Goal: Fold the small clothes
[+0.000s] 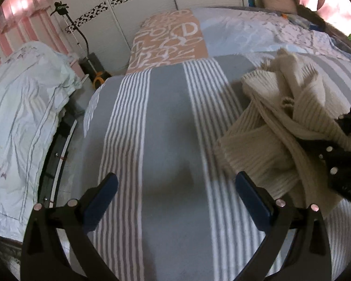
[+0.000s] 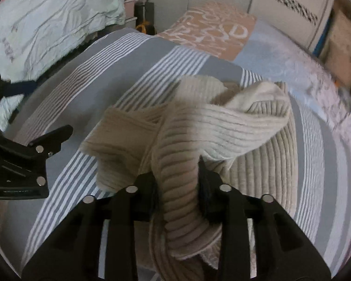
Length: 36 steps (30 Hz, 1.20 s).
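Okay, left wrist view: left claw (image 1: 176, 195) spread wide, empty, over the grey striped bed cover (image 1: 166, 121); cream ribbed knit sweater (image 1: 276, 126) lies crumpled ahead-right of it, right claw partly in frame against the knit. Right wrist view: right claw (image 2: 176, 188) clamped on a bunched fold of the sweater, rest heaped just ahead; left claw off to its left.
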Motion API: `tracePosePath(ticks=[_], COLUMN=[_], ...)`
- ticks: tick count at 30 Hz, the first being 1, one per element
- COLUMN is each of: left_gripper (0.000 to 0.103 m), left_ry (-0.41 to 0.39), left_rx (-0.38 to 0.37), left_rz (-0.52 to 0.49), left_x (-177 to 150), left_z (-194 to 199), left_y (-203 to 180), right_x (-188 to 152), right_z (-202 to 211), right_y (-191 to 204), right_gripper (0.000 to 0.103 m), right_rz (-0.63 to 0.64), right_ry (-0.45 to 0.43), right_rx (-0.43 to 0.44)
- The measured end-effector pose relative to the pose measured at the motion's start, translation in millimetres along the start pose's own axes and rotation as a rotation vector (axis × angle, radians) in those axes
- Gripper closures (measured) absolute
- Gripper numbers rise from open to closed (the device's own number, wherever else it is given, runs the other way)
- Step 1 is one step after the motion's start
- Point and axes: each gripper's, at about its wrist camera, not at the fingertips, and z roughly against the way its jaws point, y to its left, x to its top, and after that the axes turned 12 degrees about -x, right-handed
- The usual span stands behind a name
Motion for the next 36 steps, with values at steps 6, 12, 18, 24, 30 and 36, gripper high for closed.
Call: tracePosePath(ticks=[6,12,18,24,30,36], left_gripper=[0.002,0.002,0.002,0.002,0.002,0.004], left_ry=[-0.011,-0.035,-0.025,-0.045,-0.037,0.022], left_rx=[0.005,0.018,-0.013,-0.087,-0.178,-0.204], left_rz=[0.006,-0.051,-0.067,-0.076,-0.081,-0.11], left_x=[-11.5,-11.4,-4.3,15.8,49.8,68.2], left_z=[13.2,27.3,20.5,23.5,11.7,-29.4], left_y=[4.9,-6.7,-22.4,-49.5,-81.0,-108.8], right_x=[-7.1,-23.6,-50.4,-68.6,-68.2,-65.3], right_z=[55.7,88.7,59.5,28.9,4.9,-11.5], right_y=[-18.8,-75.6,-125.8,-151.6,-164.9,-172.4], right_gripper=[0.067,0.066,0.065,0.065,0.065,0.067], right_rz=[-0.011,-0.008,-0.073,-0.153,-0.177,-0.182], right_ry=[-0.052,-0.113,-0.052,-0.013,-0.005,-0.007], right_rx=[0.148,0.013,-0.045,0.039,0.141,0.265])
